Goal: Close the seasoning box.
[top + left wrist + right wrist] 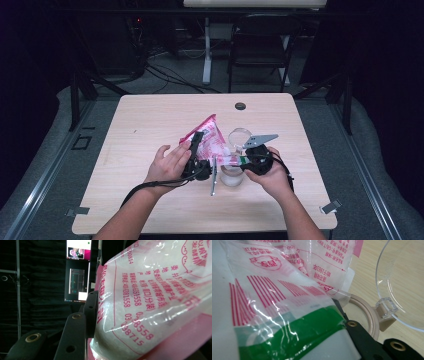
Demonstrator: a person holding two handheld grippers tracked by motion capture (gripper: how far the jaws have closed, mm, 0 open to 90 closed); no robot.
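**Inspection: soft bag held over an open jar**

The bag (207,137), a pink-and-white printed plastic pouch with white contents, was held above the wooden surface (150,120), tilted with one lower corner directed towards the jar (232,175); the jar stood on the surface just below and between the two hands, its clear hinged lid (239,136) thrown back.

The left gripper (196,145) had its jaws part closed on the body of the bag; in the left gripper view the film (155,302) bulged against one black jaw, which indicated a firm grip on a filled section. The right gripper (248,161) had its jaws fully closed on the bag's lower corner, beside a green band on the film (294,332); the jar's beige rim (367,312) lay just beyond that corner.

Judgement on handling: the bag appeared soft and shapeless, its load apt to shift as it was tilted; the film looked glossy and therefore slippery, and thin enough to tear under a pinch on an empty fold. The sound places to take hold seemed to be the sealed edge or corner, and the filled body where the contents backed the film; the jar looked light and could tip if the bag dragged on its rim.
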